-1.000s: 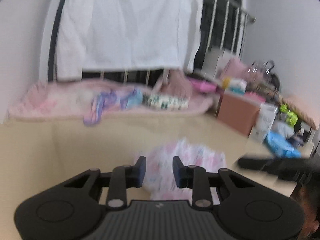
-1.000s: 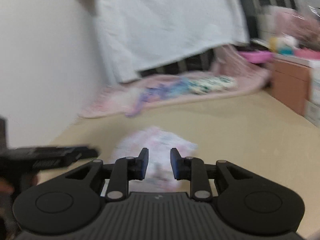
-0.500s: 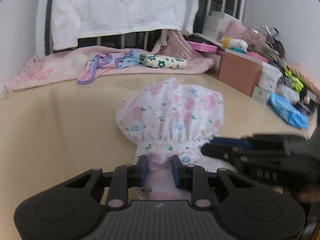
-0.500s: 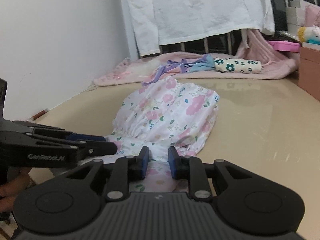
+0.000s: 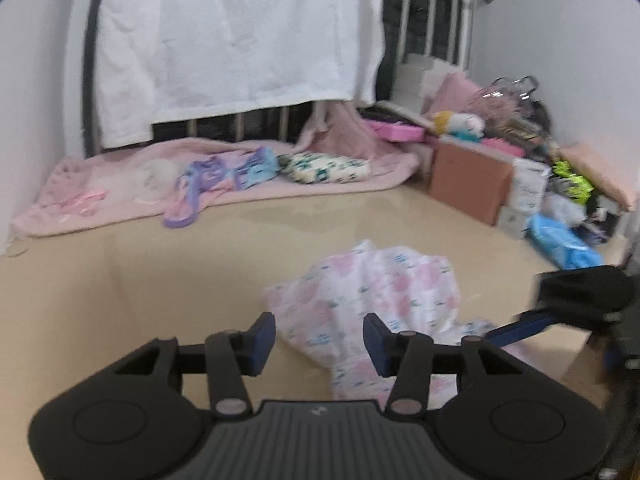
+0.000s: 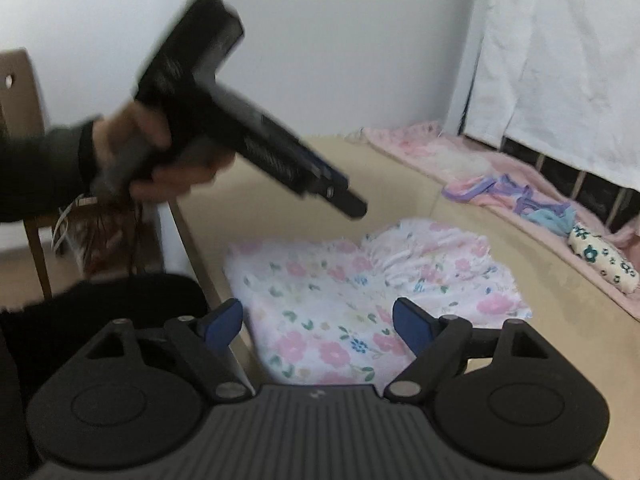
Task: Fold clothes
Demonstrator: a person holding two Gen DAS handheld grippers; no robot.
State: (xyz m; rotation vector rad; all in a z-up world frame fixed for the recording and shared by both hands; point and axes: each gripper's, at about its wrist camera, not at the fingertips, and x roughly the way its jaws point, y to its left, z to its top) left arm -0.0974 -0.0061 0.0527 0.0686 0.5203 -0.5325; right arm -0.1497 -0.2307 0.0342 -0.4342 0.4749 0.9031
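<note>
Lying crumpled on the beige bench [image 5: 120, 280], the floral garment [image 6: 360, 280] sits at the near edge, white with pink flowers and small green and blue sprigs. In the right wrist view the right gripper [image 6: 318, 320] hangs just above the garment's near part, its blue-padded fingers [image 6: 412, 324] spread wide with nothing between them. In the left wrist view the left gripper [image 5: 319, 340] is likewise spread apart and empty, the garment showing between and beyond its fingers. A hand [image 6: 160, 160] in a dark sleeve [image 6: 40, 172] holds the left gripper up at the left of the right wrist view, tilted down toward the garment without touching it. A wooden chair [image 6: 20, 120] stands at the far left by the wall. Farther back, a pink blanket [image 5: 120, 184] runs along the bench's far edge, with purple and blue cloths [image 5: 224, 172] and a rolled floral bundle [image 5: 324, 168] on it. A white sheet [image 5: 240, 40] hangs behind, over railings [image 5: 432, 20]. Boxes and clutter [image 5: 500, 168] pile up at the far right.
</note>
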